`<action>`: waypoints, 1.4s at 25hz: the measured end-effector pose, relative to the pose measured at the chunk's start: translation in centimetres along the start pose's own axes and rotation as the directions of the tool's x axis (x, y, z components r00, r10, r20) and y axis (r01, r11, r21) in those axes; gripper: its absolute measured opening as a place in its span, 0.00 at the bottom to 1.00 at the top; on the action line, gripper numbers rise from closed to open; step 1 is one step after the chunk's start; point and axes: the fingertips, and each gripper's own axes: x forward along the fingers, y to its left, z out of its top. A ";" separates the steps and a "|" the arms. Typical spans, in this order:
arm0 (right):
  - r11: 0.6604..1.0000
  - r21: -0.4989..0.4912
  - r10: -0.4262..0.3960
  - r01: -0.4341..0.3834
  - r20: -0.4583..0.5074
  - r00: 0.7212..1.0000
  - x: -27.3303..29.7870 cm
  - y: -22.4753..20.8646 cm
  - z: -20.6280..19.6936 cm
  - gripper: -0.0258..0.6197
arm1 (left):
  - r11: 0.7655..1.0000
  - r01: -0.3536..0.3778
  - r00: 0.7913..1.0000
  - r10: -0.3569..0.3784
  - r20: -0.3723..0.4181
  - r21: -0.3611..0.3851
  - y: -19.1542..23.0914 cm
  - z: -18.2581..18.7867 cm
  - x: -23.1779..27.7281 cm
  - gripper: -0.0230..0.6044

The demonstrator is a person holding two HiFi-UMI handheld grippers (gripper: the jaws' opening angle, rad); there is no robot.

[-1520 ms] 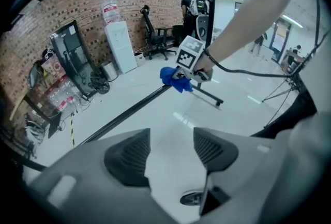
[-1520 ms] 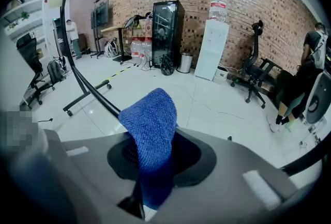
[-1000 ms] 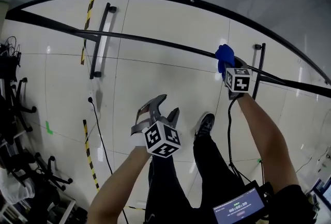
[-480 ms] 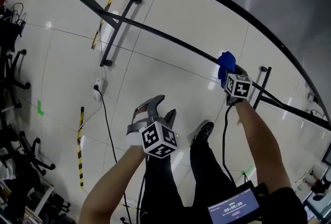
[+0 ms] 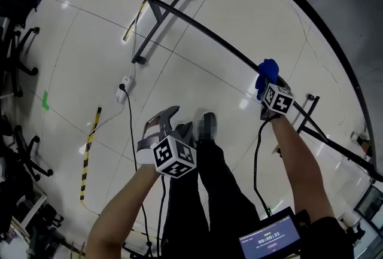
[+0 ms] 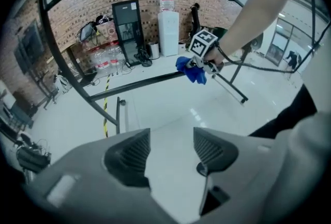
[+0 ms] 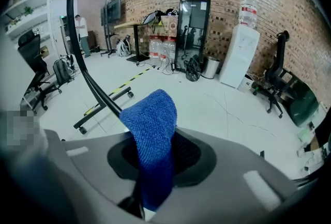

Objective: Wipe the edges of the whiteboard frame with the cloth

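The whiteboard frame's thin black lower rail (image 5: 209,42) runs diagonally across the head view, and its other edge (image 5: 323,36) arcs at the upper right. My right gripper (image 5: 267,81) is shut on a blue cloth (image 5: 266,71) that lies against the lower rail. In the right gripper view the cloth (image 7: 152,130) hangs out between the jaws, with the rail (image 7: 90,80) just beyond it. My left gripper (image 5: 173,120) hovers over the floor, short of the rail, open and empty. The left gripper view shows floor between its jaws and the cloth (image 6: 192,69) on the rail (image 6: 134,83) ahead.
The frame's stand has a wheeled foot (image 5: 164,24) at the left and a post (image 5: 308,111) at the right. A power strip with its cable (image 5: 124,89) and striped tape (image 5: 90,150) lie on the floor. Office chairs (image 5: 15,150) crowd the left edge. The person's legs (image 5: 203,186) stand below.
The head view has swung, so the frame now runs steeper across it. Both grippers have shifted sideways along the rail, the cloth staying gripped. The person's foot has stepped closer to the left gripper.
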 end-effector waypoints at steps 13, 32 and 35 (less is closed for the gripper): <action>0.997 -0.012 0.075 -0.075 0.042 0.996 2.2 4.7 2.2 0.18 | 0.982 -0.139 0.990 0.142 0.015 -0.126 5.3 2.6 -1.0 0.45; 1.000 -0.002 0.031 -0.031 -0.019 0.999 4.8 10.2 5.9 0.18 | 0.962 -0.130 0.991 0.136 0.006 -0.240 10.0 -2.9 -2.1 0.45; 1.000 -0.005 0.022 -0.022 -0.016 1.000 5.3 11.2 6.5 0.18 | 0.959 -0.130 0.991 0.136 0.006 -0.253 11.2 -3.8 -2.3 0.45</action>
